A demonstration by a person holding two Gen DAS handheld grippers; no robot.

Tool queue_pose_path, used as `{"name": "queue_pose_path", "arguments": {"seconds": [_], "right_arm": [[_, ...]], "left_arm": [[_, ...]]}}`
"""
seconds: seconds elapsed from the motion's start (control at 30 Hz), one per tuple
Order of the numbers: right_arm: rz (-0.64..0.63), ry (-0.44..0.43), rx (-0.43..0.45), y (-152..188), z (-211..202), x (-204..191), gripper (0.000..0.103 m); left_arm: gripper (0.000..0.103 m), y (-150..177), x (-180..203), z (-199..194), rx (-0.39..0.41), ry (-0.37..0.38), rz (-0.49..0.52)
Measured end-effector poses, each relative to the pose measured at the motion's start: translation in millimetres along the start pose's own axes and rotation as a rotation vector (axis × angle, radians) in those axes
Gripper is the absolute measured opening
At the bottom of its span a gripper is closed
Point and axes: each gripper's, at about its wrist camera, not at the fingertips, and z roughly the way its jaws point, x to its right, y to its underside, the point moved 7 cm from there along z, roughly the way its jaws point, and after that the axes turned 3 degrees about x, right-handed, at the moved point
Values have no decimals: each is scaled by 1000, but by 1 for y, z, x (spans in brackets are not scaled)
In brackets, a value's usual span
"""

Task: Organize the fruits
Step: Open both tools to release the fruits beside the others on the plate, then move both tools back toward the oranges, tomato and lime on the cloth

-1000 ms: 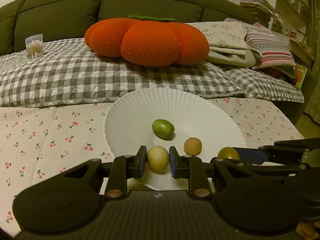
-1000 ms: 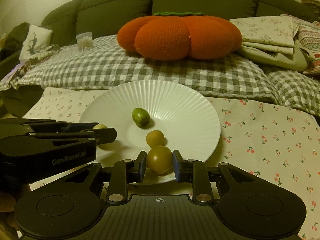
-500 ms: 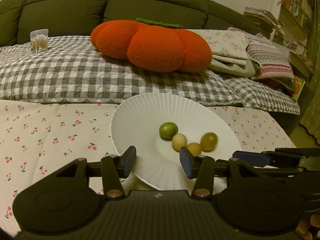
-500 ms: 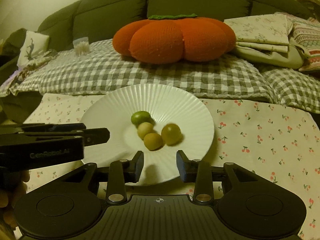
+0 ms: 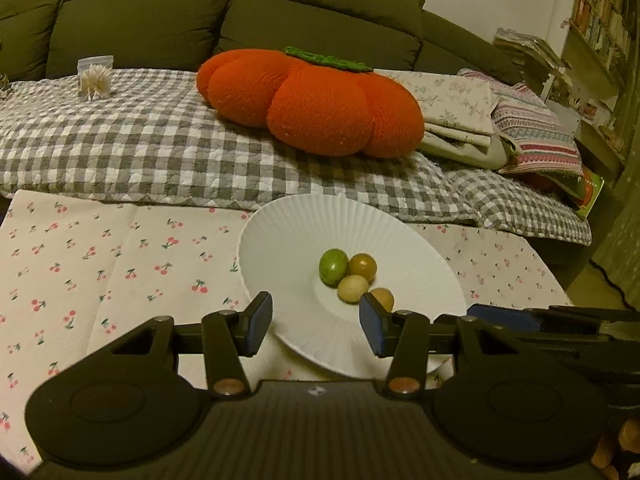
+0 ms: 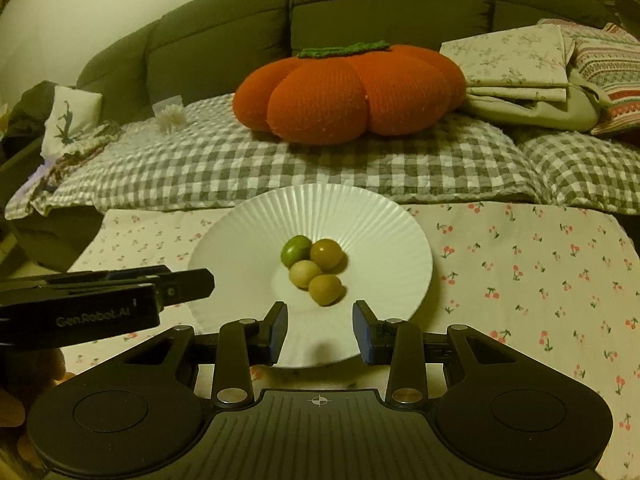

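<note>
Left claw (image 5: 316,328) spread wide at lower centre of its view, gripping nothing, low over near rim of plate (image 5: 288,224). Right claw (image 6: 320,332) likewise gaping and empty at lower centre, left one's arm poking in from left edge. Four fruits bunched touching mid-plate: green one (image 6: 296,250) at back left, brown one (image 6: 327,255) beside it, pale one (image 6: 305,274) and tan one (image 6: 327,289) nearer. Plate on cherry-print cloth (image 6: 520,264) over bench. Orange cushion (image 6: 344,92) on sofa in upper centre
</note>
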Motion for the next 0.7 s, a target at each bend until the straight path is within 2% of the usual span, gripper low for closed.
{"name": "queue_pose_path", "arguments": {"seconds": [0.2, 0.27, 0.4, 0.63, 0.7], "right_arm": [[36, -9, -19, 6, -13, -8, 35], [51, -11, -36, 11, -16, -10, 35], [66, -14, -50, 18, -24, -16, 47], [95, -18, -68, 26, -34, -22, 61], [99, -14, -72, 28, -36, -25, 66]], "left_arm": [[56, 4, -4, -17, -7, -29, 6], [62, 6, -6, -23, -13, -39, 4], [66, 11, -12, -36, -12, -61, 12], [77, 21, -34, -56, -31, -113, -11], [78, 26, -39, -60, -44, -124, -24]]}}
